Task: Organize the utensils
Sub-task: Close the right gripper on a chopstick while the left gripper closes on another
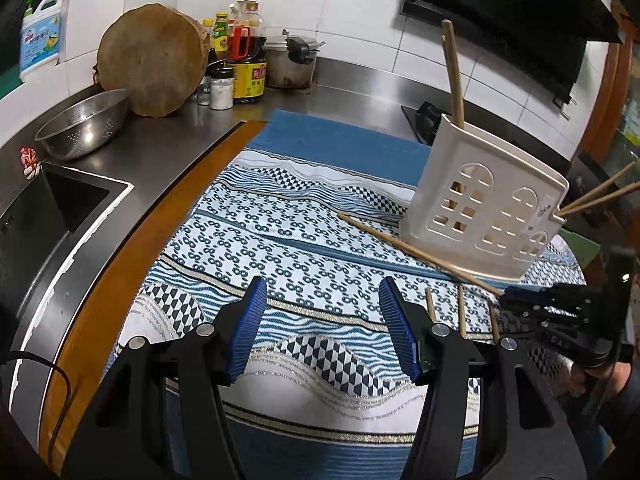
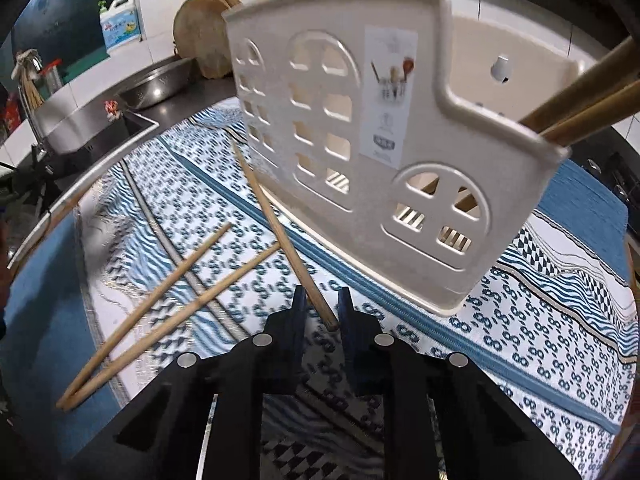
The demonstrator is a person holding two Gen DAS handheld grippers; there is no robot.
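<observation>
A cream plastic utensil holder (image 1: 480,204) (image 2: 360,128) stands on the patterned blue cloth (image 1: 280,240), with chopsticks (image 1: 454,76) sticking out of it at both ends. My right gripper (image 2: 323,304) has its narrow jaws around the thick end of one chopstick (image 2: 276,224) that slants across the cloth in front of the holder; whether the pads touch it is unclear. It also shows in the left wrist view (image 1: 516,300). Loose chopsticks (image 2: 160,312) lie on the cloth to its left. My left gripper (image 1: 322,300) is open and empty above the cloth.
A sink (image 1: 48,216) lies at the left. A steel colander (image 1: 84,124), a round wooden chopping block (image 1: 152,60), sauce bottles (image 1: 248,60) and a pot (image 1: 290,64) stand at the back. A stove (image 1: 428,120) is behind the holder.
</observation>
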